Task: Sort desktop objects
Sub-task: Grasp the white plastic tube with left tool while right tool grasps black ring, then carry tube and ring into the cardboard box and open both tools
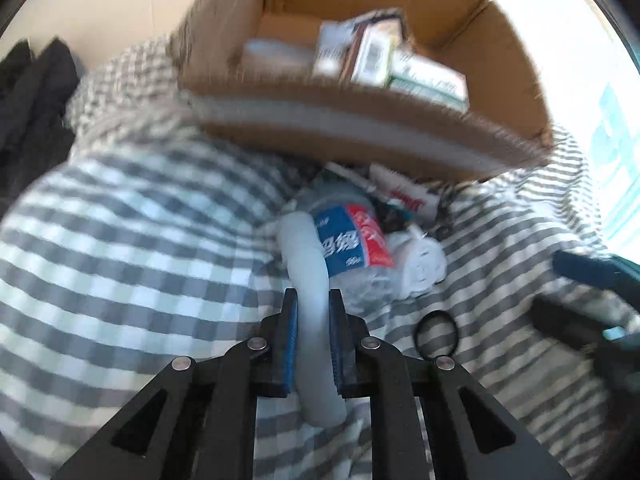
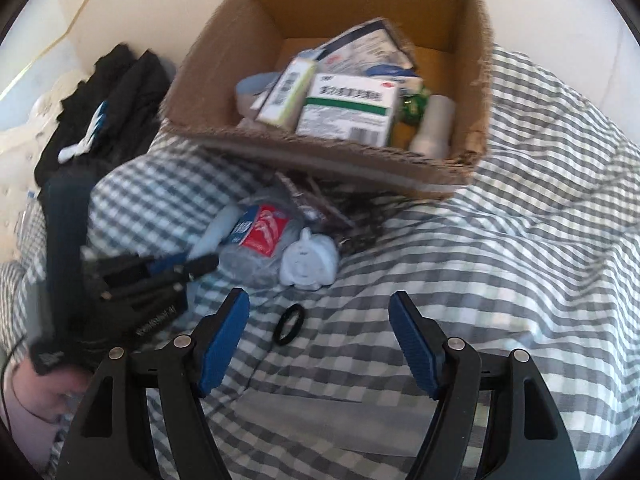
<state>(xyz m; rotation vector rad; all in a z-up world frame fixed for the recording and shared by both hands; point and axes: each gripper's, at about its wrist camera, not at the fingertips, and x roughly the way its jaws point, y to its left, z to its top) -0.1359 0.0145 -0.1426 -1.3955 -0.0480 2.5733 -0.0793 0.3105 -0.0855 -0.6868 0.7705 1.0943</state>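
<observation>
L gripper (image 1: 313, 312) jaws clamped on pale grey-blue curved tube (image 1: 310, 280), lying on grey/white checked blanket (image 1: 120, 240) beside clear plastic bag w/ blue-red label (image 1: 352, 240), just below brown cardboard box (image 2: 472, 60) of medicine cartons. R gripper (image 2: 320, 320) jaws wide apart, empty, above black elastic ring (image 2: 289, 324).

One cardboard box (image 2: 332, 156), one hair tie (image 2: 289, 324), perhaps three cartons (image 2: 348, 114) inside
</observation>
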